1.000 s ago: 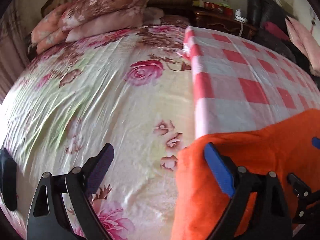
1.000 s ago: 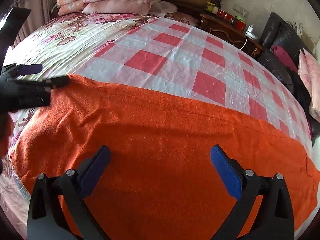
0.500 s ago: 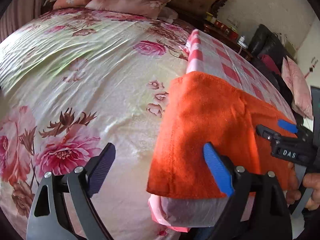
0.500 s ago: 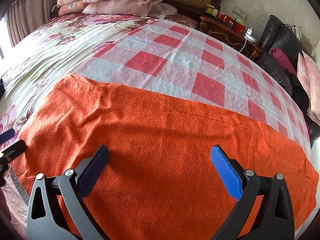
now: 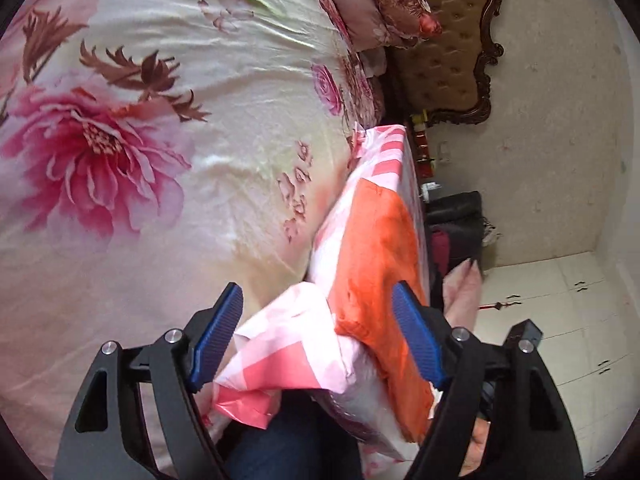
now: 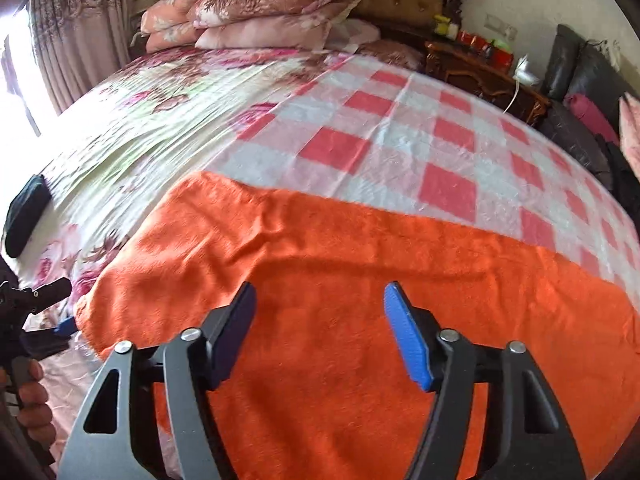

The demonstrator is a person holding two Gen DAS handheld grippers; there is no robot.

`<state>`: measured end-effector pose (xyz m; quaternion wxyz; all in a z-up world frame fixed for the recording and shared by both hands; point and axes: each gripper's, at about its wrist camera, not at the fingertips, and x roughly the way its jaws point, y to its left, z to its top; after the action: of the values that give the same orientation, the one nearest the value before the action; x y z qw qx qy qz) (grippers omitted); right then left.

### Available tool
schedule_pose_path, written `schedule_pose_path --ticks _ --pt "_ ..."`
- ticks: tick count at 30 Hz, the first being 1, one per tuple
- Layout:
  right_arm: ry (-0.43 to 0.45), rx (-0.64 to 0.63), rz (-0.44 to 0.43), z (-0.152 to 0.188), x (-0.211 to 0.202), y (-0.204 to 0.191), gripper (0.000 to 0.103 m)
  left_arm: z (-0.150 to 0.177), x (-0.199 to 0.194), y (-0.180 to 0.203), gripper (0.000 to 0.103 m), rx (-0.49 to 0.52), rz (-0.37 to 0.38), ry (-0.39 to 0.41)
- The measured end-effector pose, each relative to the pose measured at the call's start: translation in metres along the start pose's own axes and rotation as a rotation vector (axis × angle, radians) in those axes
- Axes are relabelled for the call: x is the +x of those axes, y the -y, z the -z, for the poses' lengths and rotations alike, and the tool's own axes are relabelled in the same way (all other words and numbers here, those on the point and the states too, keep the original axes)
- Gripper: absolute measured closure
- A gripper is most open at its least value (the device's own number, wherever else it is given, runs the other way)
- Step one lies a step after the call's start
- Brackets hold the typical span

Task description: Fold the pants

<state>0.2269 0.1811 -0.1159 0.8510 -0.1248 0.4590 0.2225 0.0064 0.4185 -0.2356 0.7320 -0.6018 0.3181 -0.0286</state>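
The orange pants (image 6: 360, 288) lie spread flat across the near part of the bed, on a red-and-white checked sheet (image 6: 400, 152). My right gripper (image 6: 318, 330) is open and empty, hovering just above the pants near their front edge. My left gripper (image 5: 316, 340) is open, rolled on its side at the bed's near corner. Between its jaws are the pants' corner (image 5: 372, 264) and a hanging fold of the checked sheet (image 5: 288, 344); the jaws are not closed on them. The left gripper also shows at the left edge of the right wrist view (image 6: 36, 308).
A floral bedspread (image 5: 140, 140) covers the left part of the bed. Pillows (image 6: 260, 12) are stacked at the headboard. A wooden nightstand (image 6: 480, 76) with small items and dark bags (image 6: 580, 80) stand at the right. A dark object (image 6: 24, 220) lies at the bed's left edge.
My left gripper has dropped to the bed's near corner and rolled sideways, its jaws now around the pants' corner and sheet. The right gripper has narrowed its opening a little and shifted slightly.
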Motion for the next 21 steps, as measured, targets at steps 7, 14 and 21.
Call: schedule_pose_path --ticks 7,14,21 --pt "-0.038 -0.026 0.023 0.009 0.014 -0.01 0.05 0.001 0.025 -0.006 0.045 -0.079 0.129 -0.093" --pt "-0.04 0.011 0.058 0.009 0.018 0.0 0.028 -0.003 0.032 0.011 0.086 -0.019 0.142 -0.118" --pt "-0.064 0.043 0.02 0.006 0.022 0.011 0.022 -0.009 0.019 0.042 0.094 0.076 0.06 -0.074"
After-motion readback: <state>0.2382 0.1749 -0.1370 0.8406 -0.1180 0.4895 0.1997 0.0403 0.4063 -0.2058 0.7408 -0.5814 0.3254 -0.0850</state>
